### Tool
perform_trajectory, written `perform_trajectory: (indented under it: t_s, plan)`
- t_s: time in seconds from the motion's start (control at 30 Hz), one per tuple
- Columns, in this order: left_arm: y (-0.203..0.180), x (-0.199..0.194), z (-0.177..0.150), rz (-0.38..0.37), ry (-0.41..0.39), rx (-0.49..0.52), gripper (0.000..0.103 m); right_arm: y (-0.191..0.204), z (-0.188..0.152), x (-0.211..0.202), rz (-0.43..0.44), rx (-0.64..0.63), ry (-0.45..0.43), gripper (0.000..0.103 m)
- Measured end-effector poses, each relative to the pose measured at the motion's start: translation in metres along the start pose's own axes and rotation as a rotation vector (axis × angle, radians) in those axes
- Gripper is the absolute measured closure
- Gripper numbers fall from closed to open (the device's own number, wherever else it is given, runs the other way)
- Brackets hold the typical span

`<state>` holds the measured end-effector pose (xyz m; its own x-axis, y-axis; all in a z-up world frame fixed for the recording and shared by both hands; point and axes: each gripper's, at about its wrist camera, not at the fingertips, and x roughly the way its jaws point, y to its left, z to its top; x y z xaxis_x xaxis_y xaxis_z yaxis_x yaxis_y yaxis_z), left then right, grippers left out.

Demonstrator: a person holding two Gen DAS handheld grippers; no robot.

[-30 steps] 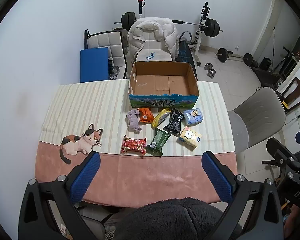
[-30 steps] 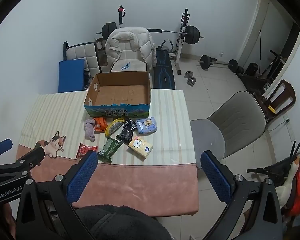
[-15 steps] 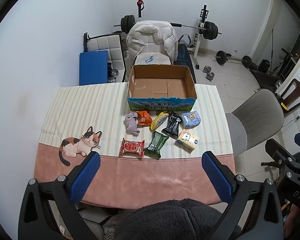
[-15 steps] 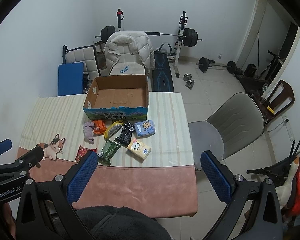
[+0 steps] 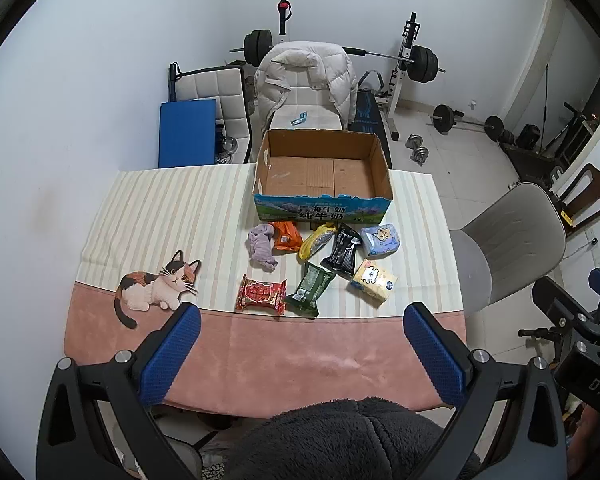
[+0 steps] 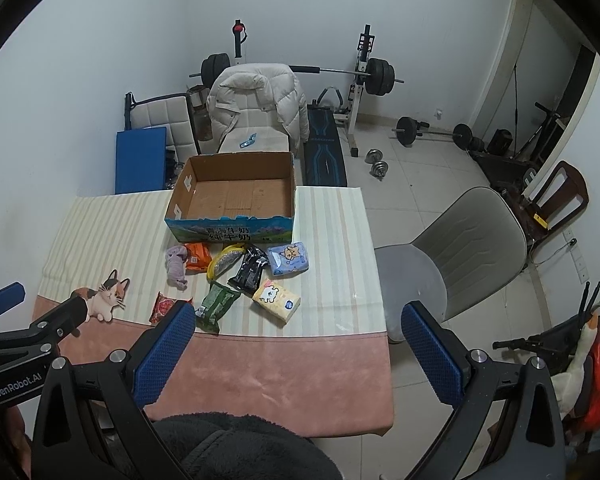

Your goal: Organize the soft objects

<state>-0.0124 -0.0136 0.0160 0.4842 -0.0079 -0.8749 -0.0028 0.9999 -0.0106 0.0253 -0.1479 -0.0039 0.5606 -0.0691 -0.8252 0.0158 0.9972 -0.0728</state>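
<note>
Both claws hang high above the near, pink edge of the table (image 5: 300,356), each with its blue-padded fingers spread wide apart and holding nothing: the left claw (image 5: 300,354) and the right claw (image 6: 296,354). An open brown cardboard box with a blue printed front (image 5: 322,178) sits at the far side. Just in front of it lie the soft things in a loose cluster: a lilac cloth toy (image 5: 262,246), an orange packet (image 5: 286,236), a yellow pouch (image 5: 316,238), a black packet (image 5: 342,250), a blue tissue pack (image 5: 380,236), a yellow tissue pack (image 5: 374,278), a green packet (image 5: 310,288) and a red packet (image 5: 261,294)
</note>
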Motion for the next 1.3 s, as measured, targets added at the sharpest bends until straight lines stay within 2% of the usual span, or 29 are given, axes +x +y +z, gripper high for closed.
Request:
perform_trajectory:
  t_s: [1.3]
  plan:
    - [0.0049,-0.0016,0.0060,-0.015,-0.029,-0.029,0.000,-0.0026,0.0029,-0.0047,-0.003,0.002,-0.032,0.000]
